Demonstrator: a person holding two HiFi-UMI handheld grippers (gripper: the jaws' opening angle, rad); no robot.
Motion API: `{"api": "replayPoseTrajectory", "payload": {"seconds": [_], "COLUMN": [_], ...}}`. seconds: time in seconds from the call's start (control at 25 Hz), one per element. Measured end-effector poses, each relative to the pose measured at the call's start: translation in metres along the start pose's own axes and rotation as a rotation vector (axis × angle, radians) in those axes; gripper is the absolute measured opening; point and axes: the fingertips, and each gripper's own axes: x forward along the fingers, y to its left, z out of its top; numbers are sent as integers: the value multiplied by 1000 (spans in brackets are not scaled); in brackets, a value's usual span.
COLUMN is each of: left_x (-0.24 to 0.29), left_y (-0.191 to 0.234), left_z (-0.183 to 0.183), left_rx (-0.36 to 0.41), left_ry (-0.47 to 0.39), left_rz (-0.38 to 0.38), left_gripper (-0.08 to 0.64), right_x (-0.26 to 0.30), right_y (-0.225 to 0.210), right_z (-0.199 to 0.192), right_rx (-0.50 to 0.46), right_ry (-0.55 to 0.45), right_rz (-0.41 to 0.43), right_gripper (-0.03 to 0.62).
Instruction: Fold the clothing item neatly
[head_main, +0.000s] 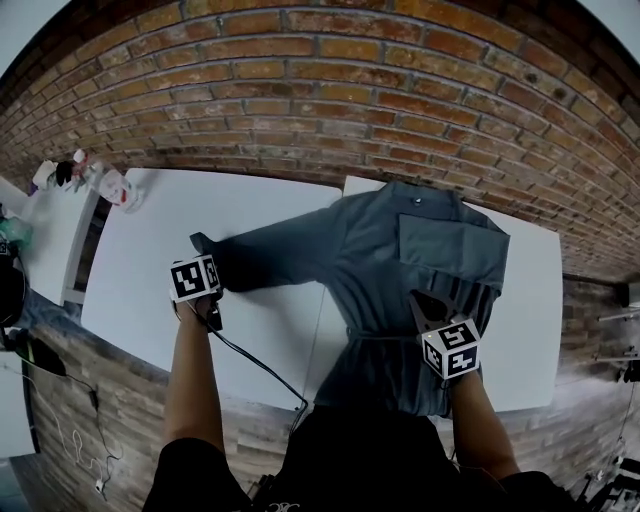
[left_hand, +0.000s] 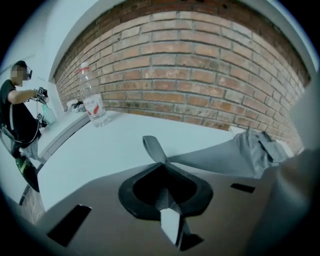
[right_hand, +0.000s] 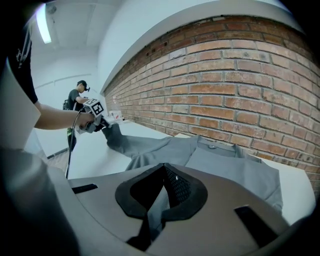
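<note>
A grey shirt lies spread on the white desk, its collar end toward the brick wall beyond both grippers.

The left gripper has its jaws closed on the end of the shirt's long sleeve. In the left gripper view the jaws pinch the cloth, and a short tab of the cuff sticks up just past the tips. From that gripper the sleeve runs out to its right, stretched toward the body of the shirt. In the right gripper view the left gripper holds the cuff a little above the desk surface (the rest of the sleeve slopes down from it). A black cable trails from this gripper back over the near desk edge.

The right gripper is also closed, with grey cloth of the shirt's body caught between its jaws; the fabric hangs down behind the tips. Just ahead of it, a flat panel of the shirt lies folded over onto the chest.

Far ahead and to the left of the left gripper, a clear plastic bottle with a red label stands upright near the wall. Beyond the desk's end on that side, a person in dark clothes stands at another white surface.
</note>
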Motion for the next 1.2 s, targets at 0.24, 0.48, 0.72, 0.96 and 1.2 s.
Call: {"api": "replayPoseTrajectory", "payload": {"seconds": [0.24,0.48,0.72,0.96,1.2], "left_x": [-46,-61,-63,-63,-63], "left_y": [-86,-186,-290,-389,-469], "left_z": [69,81,62,38,28], "left_rx": [117,231,288,371,394], "left_ry": [-159,-179,-155,-135,-120], "left_rz": [-109,-203,-318,-405,-475], "left_gripper": [17,17,17,17,17], "right_x": [-18,-44,-78,-108,-130], "right_y": [-13,-30,-56,-81,-103], "right_z": [-8,-23,-39,-59,-79], "right_rx": [21,46,67,76,86], "right_ry": [-21,-26,-35,-30,-12], "right_rz": [-19,-47,-83,-117,-121], "right_gripper": [2,2,2,2,2]}}
